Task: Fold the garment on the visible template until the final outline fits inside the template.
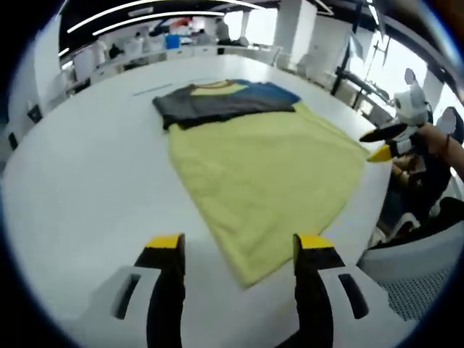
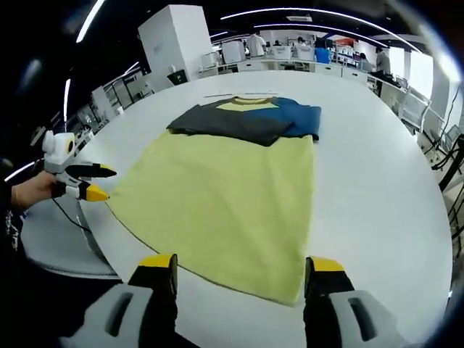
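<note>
A yellow T-shirt (image 2: 225, 210) lies spread flat on the white tabletop (image 2: 377, 188), its hem toward 6 o'clock; dark grey and blue sleeves folded across its top at 12 o'clock.

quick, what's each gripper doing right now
left gripper: open, holding nothing, near the yellow garment's hem.
right gripper: open, holding nothing.

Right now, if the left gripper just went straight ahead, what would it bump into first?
Most likely the yellow cloth: its near corner lies just ahead between the open jaws of the left gripper. Depth is hard to judge.
</note>
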The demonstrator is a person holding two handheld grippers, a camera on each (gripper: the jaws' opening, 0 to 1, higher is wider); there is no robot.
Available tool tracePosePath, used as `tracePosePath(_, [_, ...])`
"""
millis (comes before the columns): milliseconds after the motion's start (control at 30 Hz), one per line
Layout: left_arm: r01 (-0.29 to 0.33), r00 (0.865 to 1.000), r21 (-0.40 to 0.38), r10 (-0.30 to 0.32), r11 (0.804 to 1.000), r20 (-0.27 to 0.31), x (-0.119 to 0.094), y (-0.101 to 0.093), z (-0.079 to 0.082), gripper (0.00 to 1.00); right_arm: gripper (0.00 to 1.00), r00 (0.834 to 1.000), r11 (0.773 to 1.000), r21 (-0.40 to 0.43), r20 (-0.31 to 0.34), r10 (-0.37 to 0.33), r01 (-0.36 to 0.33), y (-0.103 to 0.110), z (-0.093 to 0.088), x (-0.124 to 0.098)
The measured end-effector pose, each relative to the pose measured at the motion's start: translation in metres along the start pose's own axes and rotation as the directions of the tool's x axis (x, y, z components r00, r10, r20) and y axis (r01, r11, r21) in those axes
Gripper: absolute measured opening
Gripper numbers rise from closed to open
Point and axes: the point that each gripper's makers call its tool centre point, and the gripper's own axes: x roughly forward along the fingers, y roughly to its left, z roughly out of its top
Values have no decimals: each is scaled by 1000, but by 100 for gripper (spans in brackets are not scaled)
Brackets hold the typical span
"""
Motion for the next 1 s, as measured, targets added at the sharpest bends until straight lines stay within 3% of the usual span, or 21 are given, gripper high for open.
tracePosePath(133, [-13, 1000, -47, 13, 999, 1, -1, 3, -2, 43, 58, 999, 999, 31, 1, -34, 34, -10, -4, 1])
tracePosePath(467, [-20, 999, -61, 17, 998, -39, -2, -5, -15, 30, 43, 997, 996, 45, -5, -75, 75, -22, -11, 2])
tracePosePath(567, [-73, 995, -39, 71, 997, -66, -4, 1, -20, 20, 40, 996, 995, 44, -9, -91, 91, -26, -13, 2])
tracePosePath(733, [-65, 995, -73, 60, 995, -75, -4, -3, -21, 11, 32, 994, 992, 50, -14, -112, 113, -31, -16, 0])
tracePosePath(800, [-76, 994, -47, 72, 996, -77, -4, -2, -22, 9, 29, 993, 992, 55, -15, -116, 117, -32, -16, 0])
tracePosePath(1000, [-84, 993, -76, 77, 994, -92, -4, -1, -22, 2, 18, 992, 990, 59, -15, -128, 129, -34, -17, -1])
